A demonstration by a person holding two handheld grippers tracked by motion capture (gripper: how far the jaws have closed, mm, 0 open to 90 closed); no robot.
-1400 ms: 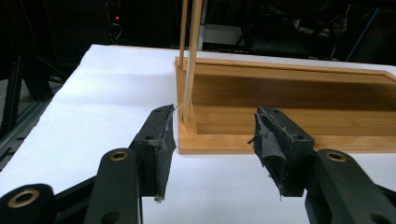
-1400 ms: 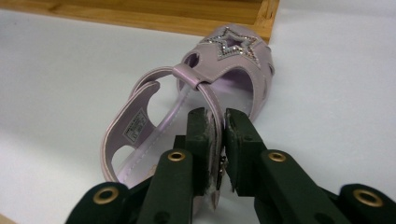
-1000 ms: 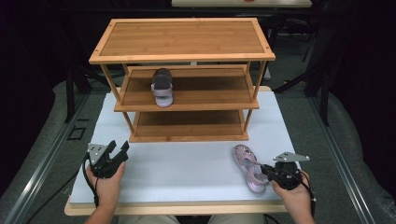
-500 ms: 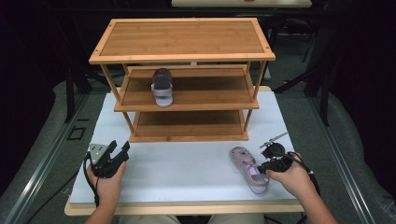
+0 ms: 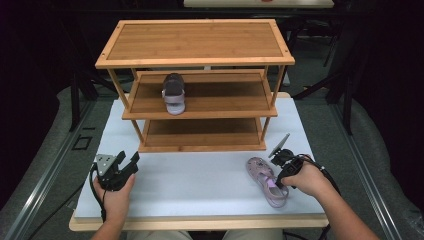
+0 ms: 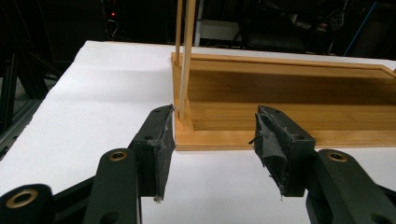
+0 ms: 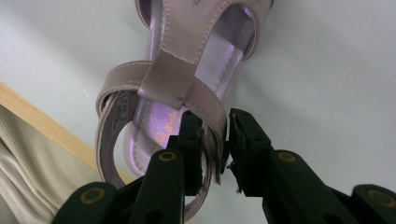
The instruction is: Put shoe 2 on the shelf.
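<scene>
A pale purple sandal (image 5: 267,179) lies on the white table at the front right. My right gripper (image 5: 278,176) is over its heel end, and in the right gripper view the jaws are shut on the sandal's (image 7: 187,70) ankle strap (image 7: 215,125). A matching sandal (image 5: 173,92) stands on the middle shelf of the wooden rack (image 5: 200,60). My left gripper (image 5: 125,167) rests at the front left of the table, open, with nothing between its fingers (image 6: 156,140). It faces the rack's lowest shelf (image 6: 289,107).
The three-tier bamboo rack takes up the back half of the white table (image 5: 190,180). The table's wooden front edge (image 7: 42,123) runs close to the sandal's heel. Dark floor and metal frames surround the table.
My right gripper has turned and come down onto the sandal's heel end, closing on the strap. The left gripper has stayed where it was.
</scene>
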